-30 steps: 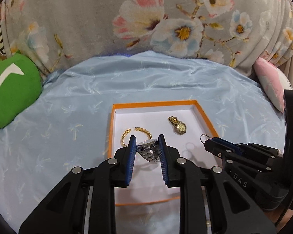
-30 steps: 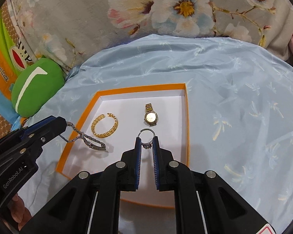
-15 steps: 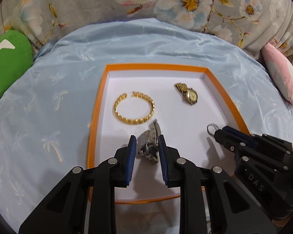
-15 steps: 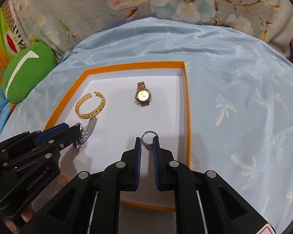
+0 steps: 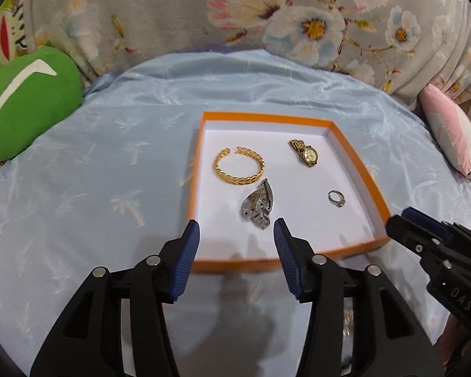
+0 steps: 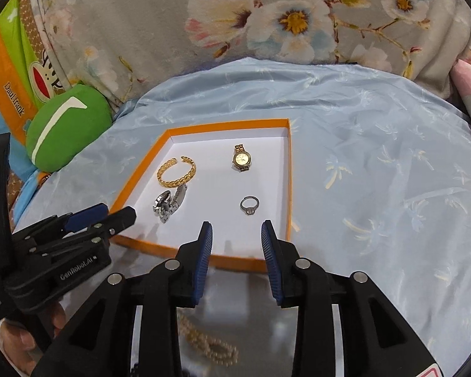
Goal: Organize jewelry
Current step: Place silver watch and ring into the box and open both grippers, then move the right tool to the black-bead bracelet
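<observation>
Left gripper (image 5: 236,231) and right gripper (image 6: 236,231): jaws opening, nothing between them, both short of the tray's near rim. Left gripper's side reads "GenRobot.AI"; right gripper's, "DAS". Orange-edged tray (image 5: 235,265) on blue cloth (image 5: 88,169) holds, near to far: silver watch (image 5: 258,205), silver ring (image 5: 336,197), gold bangle (image 5: 239,169), gold watch (image 5: 305,153). Beyond, orange bag (image 6: 9,88) reads "Daul frank".
</observation>
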`<move>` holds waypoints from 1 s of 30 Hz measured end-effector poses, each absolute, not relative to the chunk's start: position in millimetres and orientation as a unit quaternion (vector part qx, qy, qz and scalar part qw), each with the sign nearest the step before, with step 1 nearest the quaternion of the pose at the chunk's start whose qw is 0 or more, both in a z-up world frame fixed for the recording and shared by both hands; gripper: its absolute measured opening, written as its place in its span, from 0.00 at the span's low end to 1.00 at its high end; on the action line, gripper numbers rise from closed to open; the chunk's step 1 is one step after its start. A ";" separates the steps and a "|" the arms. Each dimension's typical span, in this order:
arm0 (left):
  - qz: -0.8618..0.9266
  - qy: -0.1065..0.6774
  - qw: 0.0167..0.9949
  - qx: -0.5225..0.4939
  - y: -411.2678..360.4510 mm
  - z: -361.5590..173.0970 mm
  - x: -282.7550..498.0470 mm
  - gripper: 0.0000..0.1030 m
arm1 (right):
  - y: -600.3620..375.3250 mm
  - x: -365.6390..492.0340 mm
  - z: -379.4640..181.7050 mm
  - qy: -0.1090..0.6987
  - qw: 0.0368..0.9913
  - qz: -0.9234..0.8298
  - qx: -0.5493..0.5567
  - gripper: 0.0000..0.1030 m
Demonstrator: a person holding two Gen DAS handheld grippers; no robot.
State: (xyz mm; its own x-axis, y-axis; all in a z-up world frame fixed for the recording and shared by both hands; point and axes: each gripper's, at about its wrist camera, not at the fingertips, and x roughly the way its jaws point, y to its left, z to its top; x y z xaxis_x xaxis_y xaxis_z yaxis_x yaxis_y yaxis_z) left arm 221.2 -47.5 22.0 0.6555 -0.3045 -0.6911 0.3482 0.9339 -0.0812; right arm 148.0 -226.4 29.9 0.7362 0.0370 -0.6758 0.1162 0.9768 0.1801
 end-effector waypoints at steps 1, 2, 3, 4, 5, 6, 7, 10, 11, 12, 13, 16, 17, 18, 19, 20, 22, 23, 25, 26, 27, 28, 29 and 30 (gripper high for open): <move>-0.177 0.371 0.911 0.024 -40.2 27.8 212.8 0.49 | -225.7 134.7 33.1 0.362 0.926 -0.017 0.108 0.31; -0.176 0.369 0.913 0.019 -31.7 32.8 202.9 0.51 | -224.7 124.2 35.3 0.360 0.927 -0.016 0.106 0.31; -0.173 0.367 0.914 0.016 -24.7 37.1 193.9 0.52 | -222.9 112.2 36.7 0.359 0.928 -0.016 0.104 0.31; -0.166 0.367 0.915 0.013 -18.1 40.2 185.6 0.52 | -221.3 100.4 36.7 0.359 0.927 -0.017 0.103 0.31; -0.161 0.368 0.916 0.009 -10.7 42.8 175.3 0.52 | -219.4 87.2 35.4 0.362 0.926 -0.018 0.103 0.31; -0.158 0.370 0.916 0.004 -5.3 43.9 166.8 0.53 | -218.0 76.2 33.3 0.365 0.925 -0.018 0.105 0.31; -0.153 0.373 0.915 0.002 0.0 43.9 157.3 0.53 | -217.0 65.6 30.5 0.369 0.923 -0.018 0.110 0.31; -0.128 0.378 0.917 0.020 7.9 39.6 129.3 0.53 | -209.9 35.6 18.4 0.385 0.915 -0.020 0.118 0.31; -0.123 0.381 0.916 0.025 8.8 37.2 121.3 0.53 | -207.4 29.1 14.9 0.390 0.913 -0.020 0.118 0.31; -0.123 0.385 0.914 0.026 9.7 34.5 114.5 0.53 | -204.1 22.2 10.7 0.397 0.911 -0.021 0.114 0.31; -0.123 0.392 0.912 0.021 11.2 30.6 107.0 0.53 | -201.3 16.8 7.5 0.401 0.909 -0.023 0.111 0.31; -0.121 0.406 0.906 0.022 11.6 17.9 92.1 0.53 | -195.3 4.4 -0.7 0.413 0.904 -0.024 0.108 0.31; -0.117 0.408 0.905 0.030 9.2 13.8 87.1 0.53 | -193.7 1.3 -2.5 0.415 0.903 -0.023 0.108 0.31; -0.115 0.409 0.905 0.035 7.5 10.1 82.6 0.53 | -192.2 -1.1 -3.5 0.417 0.902 -0.024 0.107 0.31; -0.116 0.411 0.904 0.038 5.6 6.5 78.4 0.53 | -190.7 -2.4 -4.3 0.418 0.902 -0.023 0.107 0.31; -0.118 0.415 0.901 0.037 3.6 2.6 74.9 0.53 | -189.4 -2.9 -5.2 0.419 0.901 -0.022 0.107 0.31; -0.123 0.421 0.898 0.032 2.1 -2.4 69.8 0.53 | -187.0 -2.2 -6.6 0.423 0.899 -0.017 0.112 0.31; -0.124 0.424 0.897 0.028 1.6 -3.9 67.2 0.53 | -185.6 -0.9 -7.8 0.425 0.898 -0.015 0.117 0.31; -0.126 0.425 0.896 0.025 0.7 -5.7 62.7 0.53 | -184.0 2.7 -9.6 0.428 0.894 -0.012 0.128 0.31; -0.125 0.425 0.896 0.025 0.2 -6.0 61.2 0.53 | -183.5 5.6 -10.3 0.429 0.893 -0.010 0.135 0.31; -0.125 0.425 0.896 0.026 -0.4 -6.6 59.5 0.53 | -182.8 8.4 -10.4 0.429 0.892 -0.010 0.139 0.31; -0.124 0.425 0.896 0.027 -0.5 -6.9 58.4 0.53 | -182.5 11.3 -10.3 0.428 0.892 -0.010 0.143 0.31; -0.124 0.426 0.896 0.027 -0.5 -7.4 57.5 0.53 | -182.3 15.4 -10.1 0.427 0.892 -0.012 0.146 0.31; -0.124 0.427 0.895 0.026 -0.4 -7.8 57.1 0.53 | -181.8 19.0 -9.9 0.426 0.892 -0.014 0.149 0.30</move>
